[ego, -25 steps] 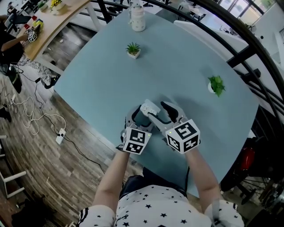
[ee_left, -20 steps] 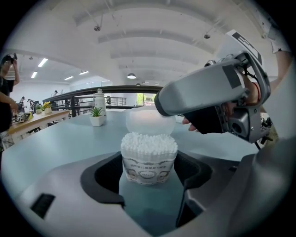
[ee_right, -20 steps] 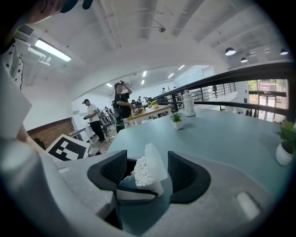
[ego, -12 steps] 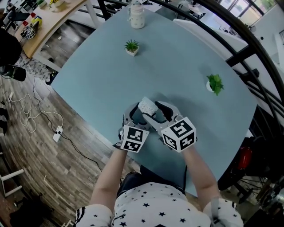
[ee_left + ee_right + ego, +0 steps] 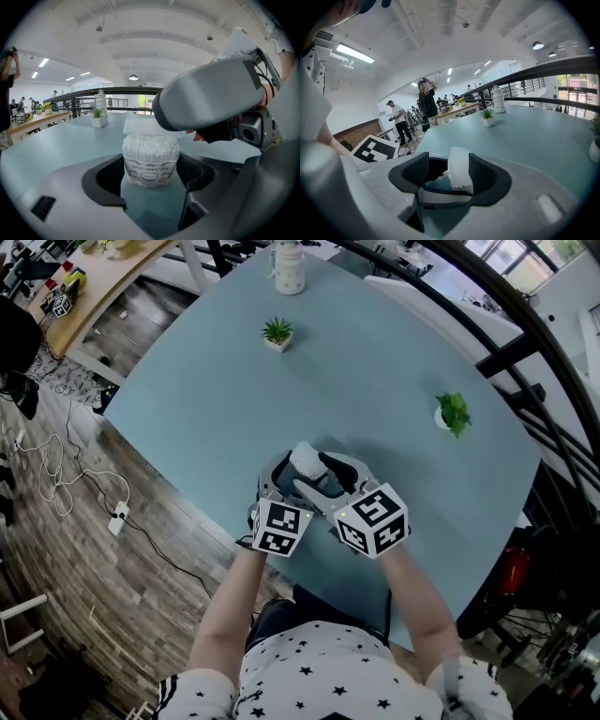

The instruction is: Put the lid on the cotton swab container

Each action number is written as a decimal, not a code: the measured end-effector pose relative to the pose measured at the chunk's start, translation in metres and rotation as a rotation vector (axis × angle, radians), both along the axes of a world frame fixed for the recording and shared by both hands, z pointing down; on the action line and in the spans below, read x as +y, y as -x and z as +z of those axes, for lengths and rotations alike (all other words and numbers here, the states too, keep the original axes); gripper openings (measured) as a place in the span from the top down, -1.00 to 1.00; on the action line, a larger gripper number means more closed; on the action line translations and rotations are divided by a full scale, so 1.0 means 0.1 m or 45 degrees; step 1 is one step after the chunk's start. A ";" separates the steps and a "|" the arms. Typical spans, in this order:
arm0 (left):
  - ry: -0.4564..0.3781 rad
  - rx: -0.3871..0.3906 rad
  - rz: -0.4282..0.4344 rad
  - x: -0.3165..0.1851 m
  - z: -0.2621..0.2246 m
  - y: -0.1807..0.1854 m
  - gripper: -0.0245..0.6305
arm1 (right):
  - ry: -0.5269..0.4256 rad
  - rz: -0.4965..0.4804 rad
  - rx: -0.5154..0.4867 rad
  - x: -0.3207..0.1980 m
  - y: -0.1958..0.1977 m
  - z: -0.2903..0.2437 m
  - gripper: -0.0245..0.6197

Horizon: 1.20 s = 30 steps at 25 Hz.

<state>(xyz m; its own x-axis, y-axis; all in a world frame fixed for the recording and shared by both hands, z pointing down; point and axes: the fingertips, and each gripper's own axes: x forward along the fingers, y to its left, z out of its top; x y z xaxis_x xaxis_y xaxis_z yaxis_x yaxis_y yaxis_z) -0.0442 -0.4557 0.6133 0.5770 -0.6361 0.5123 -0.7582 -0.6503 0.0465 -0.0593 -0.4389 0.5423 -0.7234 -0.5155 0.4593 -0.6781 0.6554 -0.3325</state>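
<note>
The clear cotton swab container (image 5: 150, 161) stands on the blue table (image 5: 375, 362), its top open and white swabs showing. My left gripper (image 5: 152, 172) is shut on its sides. My right gripper (image 5: 452, 176) is shut on the white lid (image 5: 460, 174), which it grips by the edge. From the left gripper view the lid (image 5: 140, 125) hovers level just behind the container's top, under the right gripper (image 5: 211, 98). In the head view both grippers, left (image 5: 284, 476) and right (image 5: 323, 479), meet near the table's front edge, and the lid (image 5: 306, 458) hides the container.
Two small potted plants (image 5: 277, 332) (image 5: 454, 413) and a white bottle (image 5: 288, 273) stand farther back on the table. The table's near edge runs just under my wrists. A wooden bench (image 5: 103, 277) and people (image 5: 425, 101) are off to the left.
My right gripper has carried the lid a little to the left and farther from me, toward the container's top. The left gripper has kept its hold on the container.
</note>
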 end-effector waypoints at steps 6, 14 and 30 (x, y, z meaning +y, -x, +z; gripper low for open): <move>-0.002 0.002 0.001 0.00 0.01 -0.01 -0.14 | 0.020 -0.013 0.004 0.01 0.03 0.03 0.12; -0.010 0.008 -0.001 0.00 0.01 -0.01 -0.14 | 0.044 -0.010 0.017 0.04 0.07 0.06 0.14; -0.030 -0.048 0.010 0.03 0.07 0.01 -0.14 | 0.046 0.047 0.015 0.00 0.04 0.09 0.21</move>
